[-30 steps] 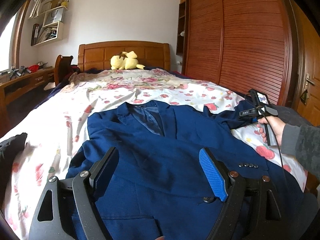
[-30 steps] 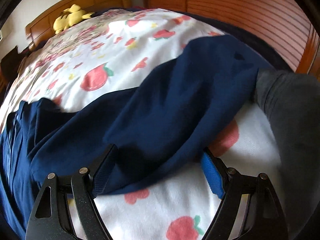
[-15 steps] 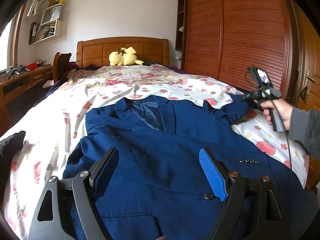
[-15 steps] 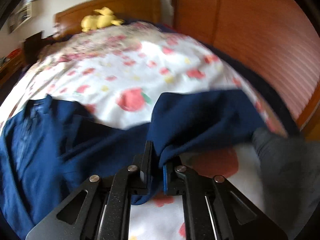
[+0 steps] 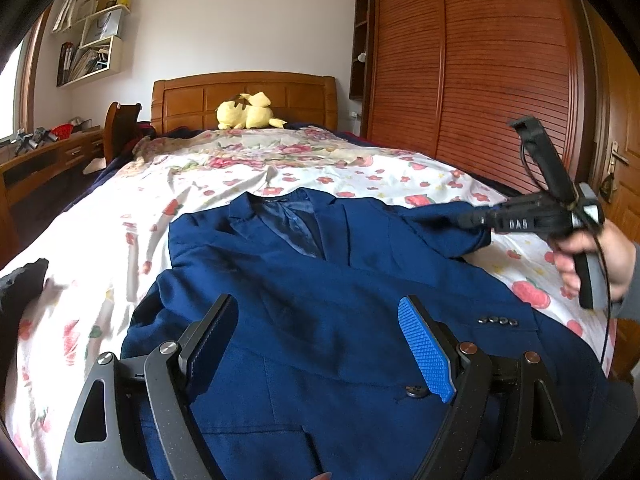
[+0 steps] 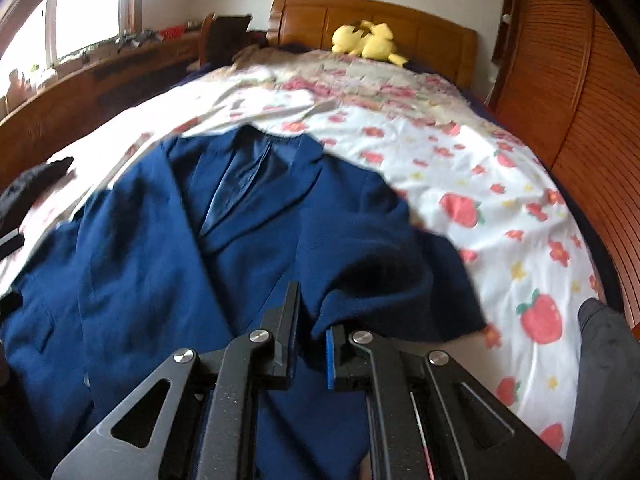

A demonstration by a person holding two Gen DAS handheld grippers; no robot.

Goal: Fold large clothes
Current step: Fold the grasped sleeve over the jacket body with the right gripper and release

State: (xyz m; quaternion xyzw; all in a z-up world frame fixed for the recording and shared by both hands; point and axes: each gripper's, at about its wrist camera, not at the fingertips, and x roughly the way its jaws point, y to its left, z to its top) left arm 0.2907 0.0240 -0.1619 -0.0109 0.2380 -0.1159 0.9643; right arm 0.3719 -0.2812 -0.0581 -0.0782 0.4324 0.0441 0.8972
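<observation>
Left wrist view: your left gripper [image 5: 320, 344] hangs wide apart above the lower front of the navy suit jacket [image 5: 320, 300], gripping nothing. The jacket lies face up on the floral bedsheet [image 5: 100, 248], collar toward the headboard [image 5: 244, 96]. Your right gripper [image 5: 472, 220], seen from the side, carries the sleeve [image 5: 448, 228] lifted off the sheet.

Right wrist view: your right gripper [image 6: 312, 344] is closed narrow on a fold of sleeve [image 6: 380, 280] cloth; the frame is blurred, so how deep the cloth sits between the pads cannot be confirmed.

Assessment: the step in hand appears to be folding the sleeve across the chest. Carry it low and level toward the lapels [image 6: 248, 200], so that the fold line falls along the shoulder seam. Use the left gripper to pin the jacket body beside the buttons [image 5: 498, 321] so the garment does not drag. Release only once the sleeve lies flat.
</observation>
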